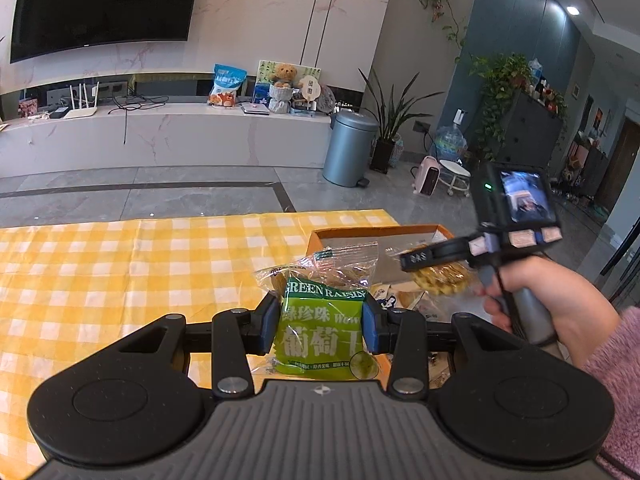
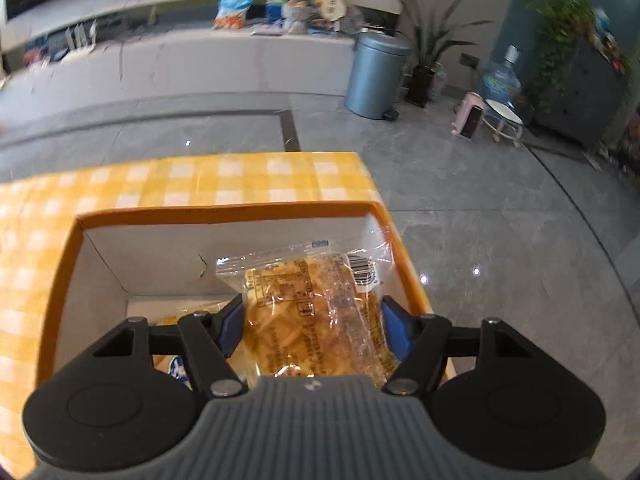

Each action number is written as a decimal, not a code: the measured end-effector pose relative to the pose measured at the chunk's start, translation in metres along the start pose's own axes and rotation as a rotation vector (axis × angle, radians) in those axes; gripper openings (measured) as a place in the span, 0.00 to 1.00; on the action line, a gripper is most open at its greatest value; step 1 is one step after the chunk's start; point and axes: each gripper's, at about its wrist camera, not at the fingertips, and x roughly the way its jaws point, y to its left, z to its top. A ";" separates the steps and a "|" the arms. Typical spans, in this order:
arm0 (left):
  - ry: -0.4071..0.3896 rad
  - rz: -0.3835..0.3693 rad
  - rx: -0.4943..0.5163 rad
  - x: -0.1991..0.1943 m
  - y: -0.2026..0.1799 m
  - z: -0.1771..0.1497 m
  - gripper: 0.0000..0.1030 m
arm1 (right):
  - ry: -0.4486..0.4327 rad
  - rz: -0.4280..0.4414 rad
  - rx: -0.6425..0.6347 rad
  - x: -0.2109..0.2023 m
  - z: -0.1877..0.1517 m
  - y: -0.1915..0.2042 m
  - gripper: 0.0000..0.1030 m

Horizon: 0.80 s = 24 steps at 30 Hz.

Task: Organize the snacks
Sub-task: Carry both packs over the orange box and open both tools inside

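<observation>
My left gripper is shut on a green raisin packet and holds it above the yellow checked tablecloth, just left of the orange box. My right gripper is shut on a clear-wrapped waffle packet and holds it over the open box. In the left wrist view the right gripper and its waffle packet hang over the box. Other snack packets lie at the box bottom.
The box stands at the table's right edge; grey tiled floor lies beyond. A blue-grey bin, plants and a white TV bench stand far behind the table.
</observation>
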 end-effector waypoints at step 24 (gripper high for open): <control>0.054 -0.116 -0.091 -0.014 -0.016 0.000 0.45 | -0.246 0.120 0.468 -0.152 -0.105 -0.024 0.95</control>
